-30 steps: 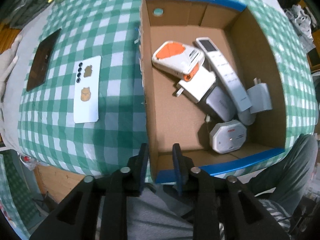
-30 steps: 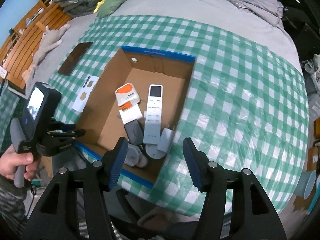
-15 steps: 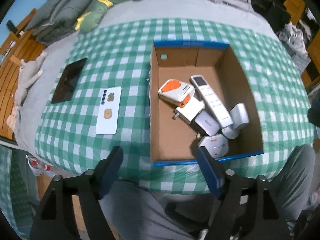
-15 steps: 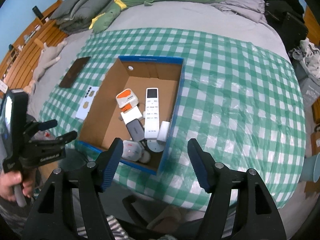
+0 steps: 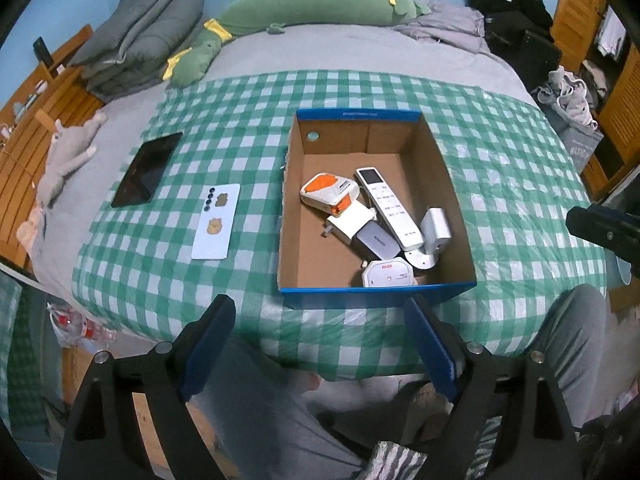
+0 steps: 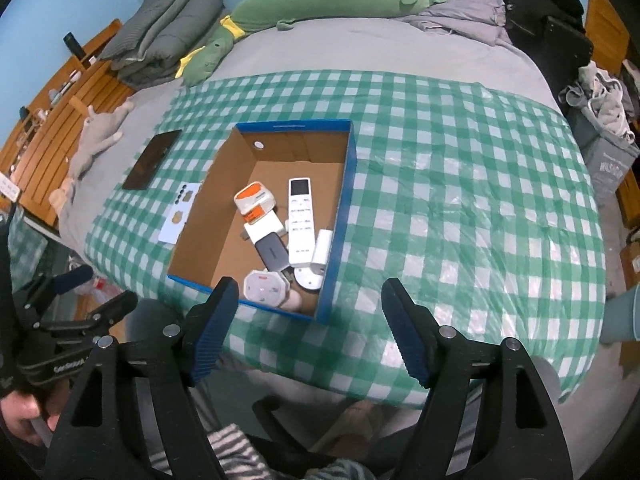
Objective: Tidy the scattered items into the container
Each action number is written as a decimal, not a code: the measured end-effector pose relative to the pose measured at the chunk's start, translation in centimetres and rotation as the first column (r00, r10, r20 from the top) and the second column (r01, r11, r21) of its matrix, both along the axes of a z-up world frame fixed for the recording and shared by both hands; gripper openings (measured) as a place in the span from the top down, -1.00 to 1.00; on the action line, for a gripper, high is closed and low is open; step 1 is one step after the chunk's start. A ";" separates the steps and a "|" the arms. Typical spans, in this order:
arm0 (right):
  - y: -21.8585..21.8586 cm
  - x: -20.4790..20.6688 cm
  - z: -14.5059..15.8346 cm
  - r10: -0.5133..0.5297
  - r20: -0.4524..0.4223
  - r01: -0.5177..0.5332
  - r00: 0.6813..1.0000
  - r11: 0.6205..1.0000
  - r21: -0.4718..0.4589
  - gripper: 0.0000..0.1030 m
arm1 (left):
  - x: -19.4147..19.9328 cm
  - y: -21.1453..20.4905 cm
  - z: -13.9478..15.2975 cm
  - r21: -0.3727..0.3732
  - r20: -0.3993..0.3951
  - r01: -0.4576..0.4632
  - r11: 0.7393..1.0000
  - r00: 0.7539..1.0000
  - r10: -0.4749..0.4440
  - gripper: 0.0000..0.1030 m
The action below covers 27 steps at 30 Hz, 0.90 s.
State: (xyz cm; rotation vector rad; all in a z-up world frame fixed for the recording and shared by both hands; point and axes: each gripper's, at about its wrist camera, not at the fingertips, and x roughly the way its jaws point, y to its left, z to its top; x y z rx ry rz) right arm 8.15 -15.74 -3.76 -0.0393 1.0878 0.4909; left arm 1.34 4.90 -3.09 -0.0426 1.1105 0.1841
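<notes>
A blue-rimmed cardboard box (image 5: 378,293) (image 6: 335,216) stands on the green checked cloth. Inside lie a white remote (image 5: 388,207) (image 6: 300,220), an orange-and-white device (image 5: 328,194) (image 6: 251,201), white chargers (image 5: 437,229), a grey power bank (image 5: 378,242) and a white octagonal plug (image 5: 387,274) (image 6: 266,289). My left gripper (image 5: 320,346) hangs in front of the box's near wall, its jaws opening with nothing between them. My right gripper (image 6: 310,330) hovers off the box's near right corner, jaws also opening and empty. The left gripper (image 6: 80,300) shows at the right wrist view's left edge.
A white phone (image 5: 216,227) and a dark tablet (image 5: 148,169) lie on the cloth left of the box. Folded grey blankets (image 5: 140,56), a green plush (image 5: 304,12) and dark clothes (image 5: 516,20) sit at the bed's far side. The person's grey-trousered legs (image 5: 272,408) are below.
Both grippers have pulled back and up from the box. The left jaws, nearly shut at the box's near wall a second ago, now stand wide; the right jaws have widened too.
</notes>
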 end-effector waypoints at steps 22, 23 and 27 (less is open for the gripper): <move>-1.8 -3.1 1.3 -0.040 0.049 0.039 0.998 0.999 0.007 -0.44 | -3.5 -3.1 1.7 -0.005 0.031 -0.010 1.000 0.999 0.010 -0.99; -1.8 -3.1 1.3 -0.034 0.050 0.033 0.998 0.999 0.009 -0.44 | -3.5 -3.1 1.7 0.002 0.028 -0.008 1.000 1.000 0.008 -0.99; -1.7 -3.3 1.1 -0.032 0.045 0.031 0.998 0.999 0.009 -0.44 | -3.9 -3.1 1.7 0.007 0.033 -0.015 1.000 0.999 0.014 -0.99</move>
